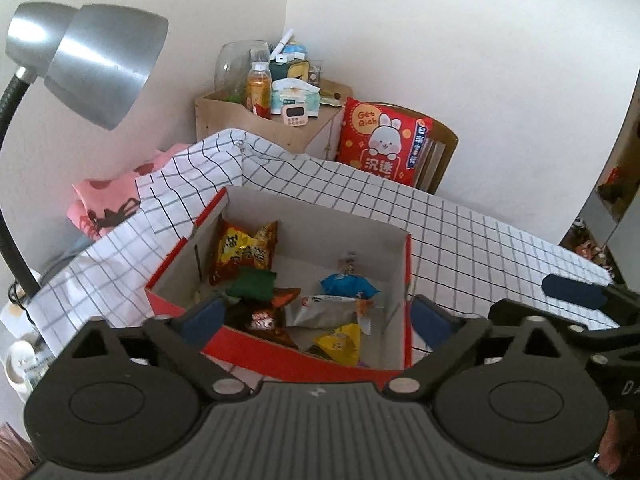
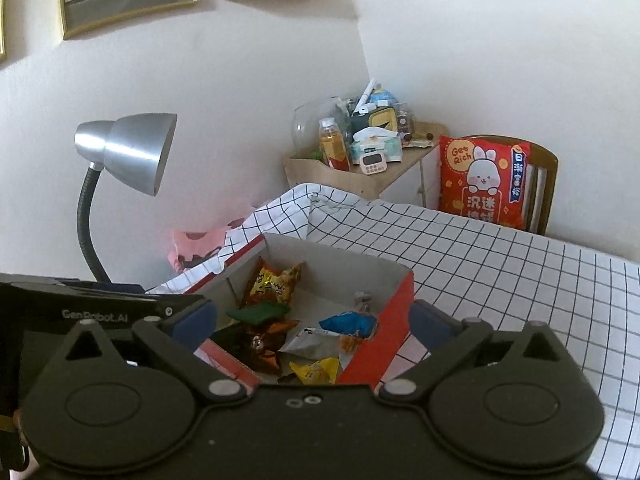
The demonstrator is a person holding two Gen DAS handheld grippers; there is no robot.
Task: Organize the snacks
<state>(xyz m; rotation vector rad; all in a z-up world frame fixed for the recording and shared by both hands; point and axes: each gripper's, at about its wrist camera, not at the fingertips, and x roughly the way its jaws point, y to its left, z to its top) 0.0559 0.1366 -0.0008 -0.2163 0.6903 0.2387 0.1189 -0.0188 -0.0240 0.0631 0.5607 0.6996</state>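
The box, red outside and grey inside, sits open on the checked cloth, and the snacks lie loose in it. An orange bag leans in the corner at 11 o'clock; a green packet lies just below it, touching a brown bag at 7 o'clock. A blue packet sits at 2 o'clock, a silver one in the middle, a yellow one at 5 o'clock.

The left gripper hangs above the near wall with its jaws spread wide and nothing between them. The right gripper is likewise wide open and empty over the box; one of its pads shows at 3 o'clock in the left view.

No snack is visible on the cloth, so the sorting looks nearly or fully done.

Risks, as I judge them: the spread fingers flank the box walls, so a careless move could catch the rim and drag or tip the light box. The orange bag stands near the rim and could topple out if bumped. The lamp at 10 o'clock hangs near the left hand's path.
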